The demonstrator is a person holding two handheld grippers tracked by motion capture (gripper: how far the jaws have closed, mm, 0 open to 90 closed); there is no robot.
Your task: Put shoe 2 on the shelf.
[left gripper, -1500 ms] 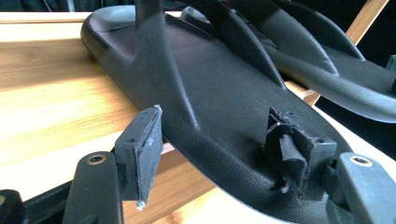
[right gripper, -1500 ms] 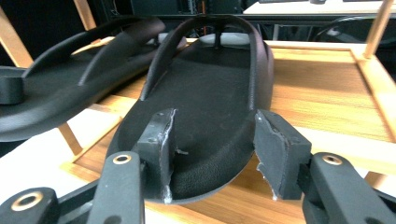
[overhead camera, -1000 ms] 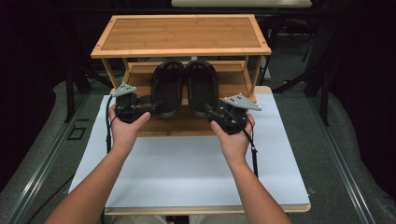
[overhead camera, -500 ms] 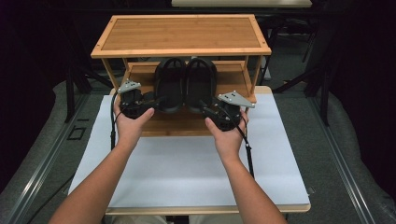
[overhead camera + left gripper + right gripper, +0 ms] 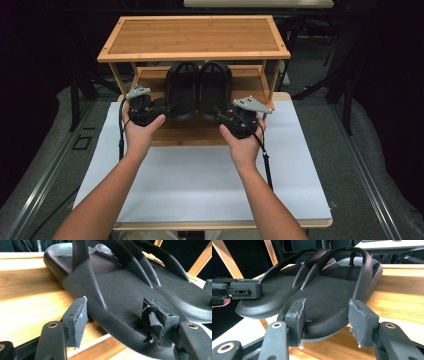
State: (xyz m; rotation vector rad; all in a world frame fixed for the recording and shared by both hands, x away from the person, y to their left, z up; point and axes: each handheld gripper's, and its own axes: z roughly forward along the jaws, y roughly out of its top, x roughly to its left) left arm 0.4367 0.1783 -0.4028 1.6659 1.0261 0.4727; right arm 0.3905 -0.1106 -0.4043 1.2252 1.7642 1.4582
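With both black rubber flip-flop sandals (image 5: 198, 89) on the lower shelf of the bamboo two-tier rack (image 5: 192, 35), left gripper (image 5: 166, 106) and right gripper (image 5: 221, 115) each straddle a heel, jaws open, nothing clamped; lift-off looks pending.

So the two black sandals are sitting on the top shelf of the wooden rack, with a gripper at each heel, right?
Not the top shelf. The high view shows the sandals on the lower shelf of the rack, with a gripper at each heel: left gripper, right gripper.

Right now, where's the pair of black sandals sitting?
In the high view the black sandals lie side by side on the wooden rack's lower shelf, heels toward the person, between the left gripper and right gripper.
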